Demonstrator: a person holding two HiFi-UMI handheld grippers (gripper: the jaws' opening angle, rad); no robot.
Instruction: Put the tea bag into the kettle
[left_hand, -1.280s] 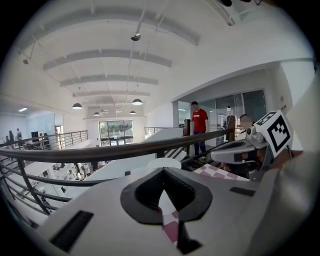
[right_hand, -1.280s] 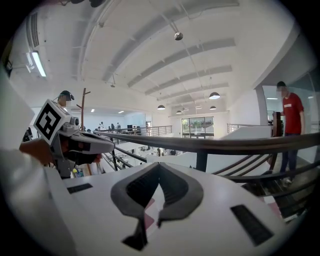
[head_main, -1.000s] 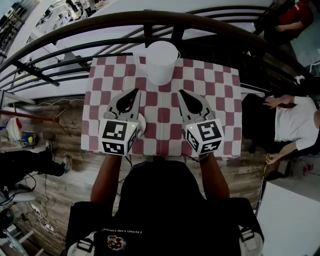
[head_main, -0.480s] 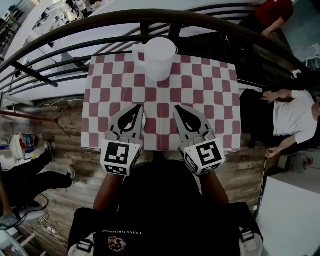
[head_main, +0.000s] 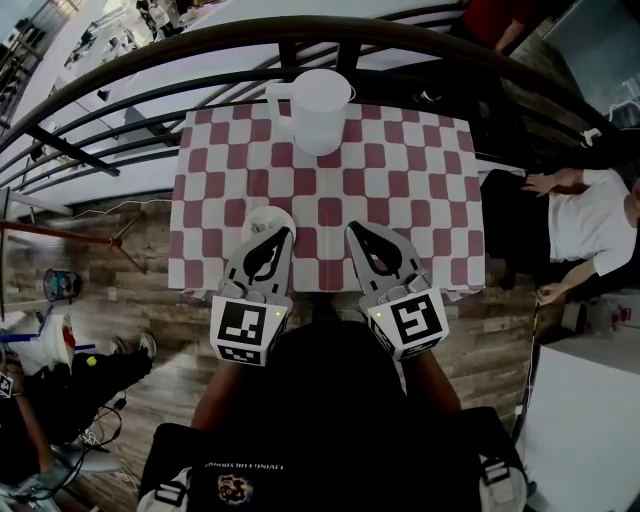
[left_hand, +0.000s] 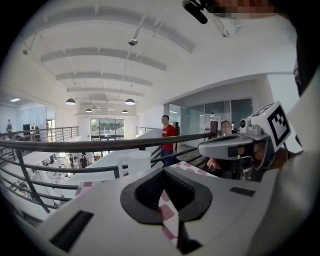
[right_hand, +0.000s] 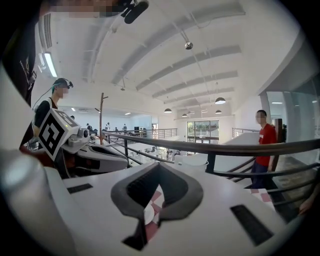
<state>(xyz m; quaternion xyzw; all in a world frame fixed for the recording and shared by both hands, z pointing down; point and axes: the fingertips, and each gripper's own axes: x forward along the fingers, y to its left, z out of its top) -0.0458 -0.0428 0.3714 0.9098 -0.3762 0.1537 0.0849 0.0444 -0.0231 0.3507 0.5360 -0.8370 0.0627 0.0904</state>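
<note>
A white kettle (head_main: 318, 108) with a handle on its left stands at the far middle of the red-and-white checked table (head_main: 400, 170); it also shows in the left gripper view (left_hand: 134, 162) and the right gripper view (right_hand: 192, 160). A small white round dish (head_main: 262, 219) lies near the table's front edge. I cannot make out a tea bag on it. My left gripper (head_main: 284, 233) is shut and empty, its tip just right of the dish. My right gripper (head_main: 352, 230) is shut and empty over the front middle of the table. Both point toward the kettle.
A black curved railing (head_main: 300, 40) runs behind the table's far edge. A seated person in a white shirt (head_main: 590, 225) is to the right of the table. Another person (head_main: 40, 400) is low on the left, on the wooden floor. A person in red (left_hand: 169, 137) stands beyond the railing.
Both grippers have drawn back from the middle of the table to its near edge. The white dish, earlier hidden under the left gripper, now shows ahead of it.
</note>
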